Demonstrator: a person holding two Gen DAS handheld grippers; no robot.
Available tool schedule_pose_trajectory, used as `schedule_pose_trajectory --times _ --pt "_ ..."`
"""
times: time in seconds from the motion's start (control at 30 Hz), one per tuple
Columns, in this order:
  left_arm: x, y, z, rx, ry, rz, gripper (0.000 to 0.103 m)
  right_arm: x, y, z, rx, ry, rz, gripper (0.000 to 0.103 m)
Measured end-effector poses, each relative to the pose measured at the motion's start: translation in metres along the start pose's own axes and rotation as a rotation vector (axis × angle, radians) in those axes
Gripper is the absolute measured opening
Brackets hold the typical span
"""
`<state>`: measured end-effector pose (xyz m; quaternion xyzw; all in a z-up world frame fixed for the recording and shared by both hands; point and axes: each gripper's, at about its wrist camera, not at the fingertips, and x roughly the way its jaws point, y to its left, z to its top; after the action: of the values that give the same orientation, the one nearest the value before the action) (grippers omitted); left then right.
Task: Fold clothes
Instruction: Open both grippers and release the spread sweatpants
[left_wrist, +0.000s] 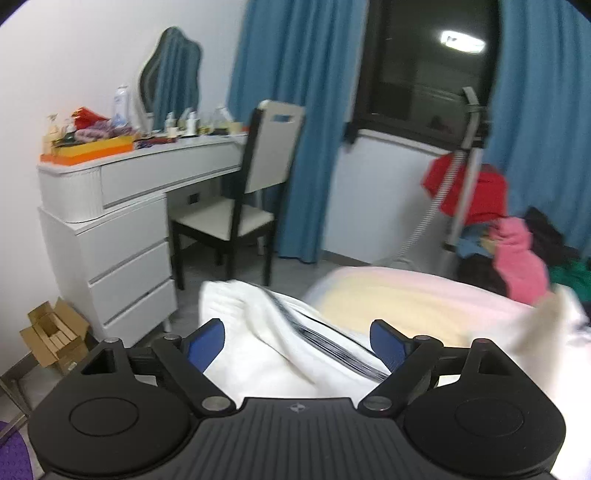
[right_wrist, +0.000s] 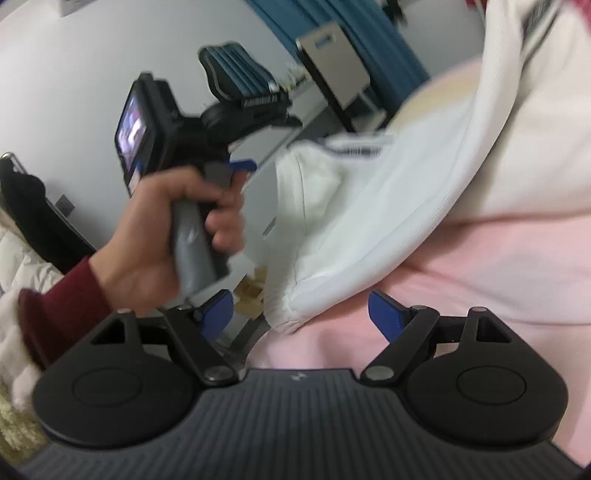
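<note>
Holding orange tray (left_wrist: 86, 154) clutter, both grippers spread, white garment (right_wrist: 369, 206)

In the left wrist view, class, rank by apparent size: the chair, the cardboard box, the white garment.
1. white garment, though it lies nearest the camera, so its rank against the chair is unsure
2. chair
3. cardboard box, clearly smallest

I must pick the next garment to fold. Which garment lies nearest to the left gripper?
The white garment with the dark stripe, directly between the open fingers of the left gripper. The red and pink clothes lie far behind.
</note>
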<state>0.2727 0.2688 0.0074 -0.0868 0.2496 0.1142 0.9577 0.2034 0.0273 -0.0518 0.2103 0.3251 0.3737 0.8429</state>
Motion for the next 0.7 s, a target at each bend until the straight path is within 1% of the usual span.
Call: schedule_pose_trajectory --times 0.13,0.2,0.33,0.43,0.47,0.53,0.63,0.7 --pt "-0.066 -0.038 -0.025 0.044 -0.007 -0.132 0.091 -0.086 0.005 -0.004 -0.072 -0.070 -0.088 0.082" --pt "-0.091 -0.063 -0.038 0.077 -0.011 -0.203 0.091 -0.120 -0.003 -0.007 -0.080 -0.086 -0.145 0.082" --pt "-0.112 -0.116 -0.061 0.131 -0.031 -0.292 0.091 -0.186 -0.021 -0.012 -0.093 -0.115 -0.262 0.082" --pt "-0.099 -0.156 -0.063 0.162 -0.036 -0.301 0.089 -0.205 -0.042 -0.012 -0.089 -0.171 -0.335 0.082" --pt "-0.089 -0.168 -0.059 0.165 -0.038 -0.298 0.087 -0.209 -0.051 -0.012 -0.079 -0.191 -0.355 0.082" --pt "-0.068 -0.193 -0.052 0.170 -0.042 -0.290 0.087 -0.218 -0.071 -0.011 -0.058 -0.231 -0.393 0.082" --pt "-0.020 -0.226 -0.033 0.149 -0.038 -0.281 0.087 -0.215 -0.101 -0.006 -0.038 -0.273 -0.438 0.082" --pt "0.017 -0.246 -0.019 0.134 -0.036 -0.274 0.085 -0.212 -0.120 -0.006 -0.041 -0.272 -0.470 0.082"
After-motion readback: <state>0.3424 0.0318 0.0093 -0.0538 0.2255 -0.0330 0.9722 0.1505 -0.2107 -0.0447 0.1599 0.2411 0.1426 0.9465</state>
